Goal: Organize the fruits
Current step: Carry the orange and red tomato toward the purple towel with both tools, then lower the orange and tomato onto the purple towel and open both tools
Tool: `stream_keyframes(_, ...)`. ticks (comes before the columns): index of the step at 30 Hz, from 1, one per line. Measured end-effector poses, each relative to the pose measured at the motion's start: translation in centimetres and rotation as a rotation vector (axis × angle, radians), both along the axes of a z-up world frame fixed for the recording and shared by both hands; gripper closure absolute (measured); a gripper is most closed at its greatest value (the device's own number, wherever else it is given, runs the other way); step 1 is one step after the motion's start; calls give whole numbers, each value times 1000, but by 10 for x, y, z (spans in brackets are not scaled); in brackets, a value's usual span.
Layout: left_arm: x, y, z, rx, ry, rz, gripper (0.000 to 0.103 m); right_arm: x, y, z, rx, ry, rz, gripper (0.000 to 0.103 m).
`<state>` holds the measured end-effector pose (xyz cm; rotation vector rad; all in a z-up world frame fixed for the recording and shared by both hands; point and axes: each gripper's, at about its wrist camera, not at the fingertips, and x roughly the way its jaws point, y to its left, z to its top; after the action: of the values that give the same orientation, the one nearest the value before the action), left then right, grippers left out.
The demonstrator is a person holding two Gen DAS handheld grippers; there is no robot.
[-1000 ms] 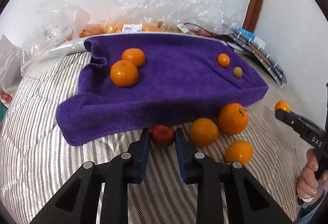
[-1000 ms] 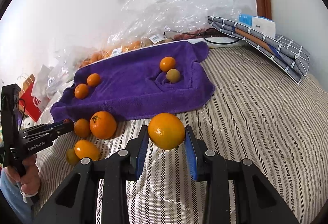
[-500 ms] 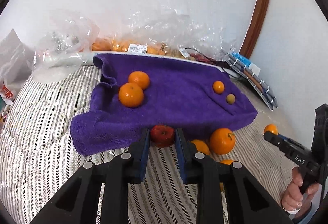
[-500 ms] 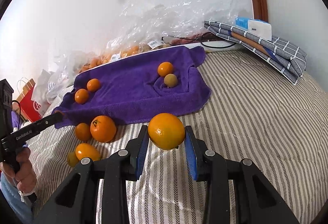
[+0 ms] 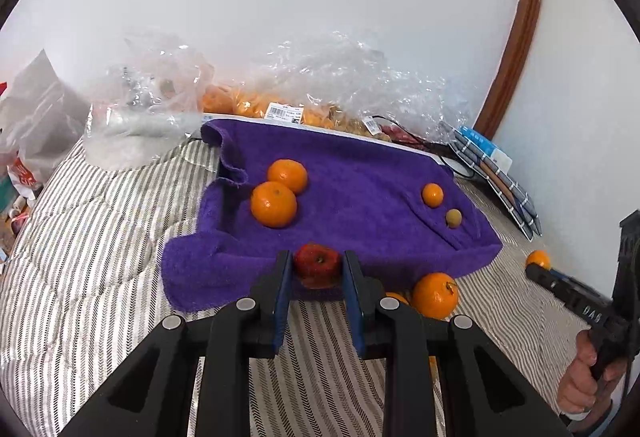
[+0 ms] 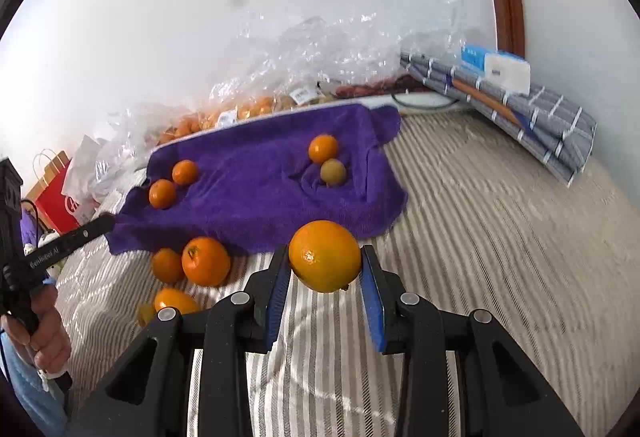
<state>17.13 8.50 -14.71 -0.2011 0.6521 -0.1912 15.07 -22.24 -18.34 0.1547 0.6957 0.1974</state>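
left claw point(image 5: 316, 269) clamped on a small red fruit point(image 5: 317, 264), right claw point(image 6: 325, 261) clamped on an orange point(image 6: 325, 255), both carried above the bed. transport step. next: set each on the purple towel point(image 5: 360, 197) ahead, beside matching fruit.

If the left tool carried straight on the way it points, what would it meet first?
Probably the purple towel: the left tool, shut on a red apple, points at its near edge. Depth is unclear.

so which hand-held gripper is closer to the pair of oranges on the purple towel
Left. The left hand-held gripper, shut on the red apple, is at the towel's near edge facing the pair; the right hand-held gripper holds an orange farther off.
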Motion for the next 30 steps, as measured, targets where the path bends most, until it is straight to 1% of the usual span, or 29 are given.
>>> stream_keyframes(4,0,8,13,1,-18,31,79,11,2,22,-30,-34,14,68)
stream_keyframes(7,1,14,29,-15,-22,42,79,28,8,34,-59,-52,30,68)
stream_keyframes(11,11,9,53,-9,-43,34,79,54,16,37,-71,-56,60,68)
stream_keyframes(14,29,-2,60,-11,-45,23,79,74,22,33,-82,-49,76,68)
stream_keyframes(17,52,-15,52,-17,-27,18,79,92,27,23,-81,-27,96,68)
stream_keyframes(21,74,-21,28,-28,23,23,79,108,27,3,-65,21,105,68)
stream_keyframes(25,80,-17,2,-35,80,18,79,116,26,-18,-57,83,111,68)
stream_keyframes(30,85,-16,-17,-22,160,20,79,117,27,-27,-57,114,127,68)
